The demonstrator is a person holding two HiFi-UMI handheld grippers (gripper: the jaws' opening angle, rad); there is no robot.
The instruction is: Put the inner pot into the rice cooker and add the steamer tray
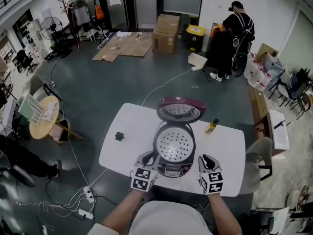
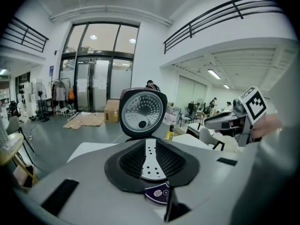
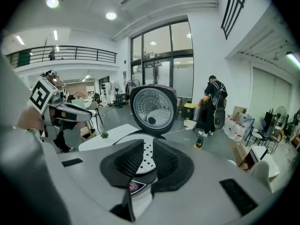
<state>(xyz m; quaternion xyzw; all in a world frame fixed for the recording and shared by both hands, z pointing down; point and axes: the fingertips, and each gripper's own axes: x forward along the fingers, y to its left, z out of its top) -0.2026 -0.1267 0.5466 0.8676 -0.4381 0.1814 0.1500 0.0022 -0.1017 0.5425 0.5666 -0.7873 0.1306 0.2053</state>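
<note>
Table (image 1: 132, 126): white; everything below is set on it or held over its near edge.
Small green object (image 1: 120, 136): seen alone at the table's left, well apart from the cooker; too small to be identified.
Left gripper (image 1: 146, 159): held at the cooker's near left corner. In the left gripper view its jaws (image 2: 151, 146) are parted by only a narrow gap, and nothing is gripped; the perforated tray is seen through the gap.
Rice cooker (image 1: 173, 169): placed at the table's middle, with the control panel turned toward the person.
Steamer tray (image 1: 174, 145): seated flat in the cooker's mouth, holes up. The inner pot cannot be made out beneath it.
Lid (image 1: 180, 110): swung open behind the cooker, its dimpled inner plate shown.
Right gripper (image 1: 205, 159): held at the cooker's near right corner. In the right gripper view its jaws (image 3: 147, 146) are likewise slightly parted, with nothing clamped.
Yellow bottle (image 1: 212, 126): stood upright, right of the lid.
</note>
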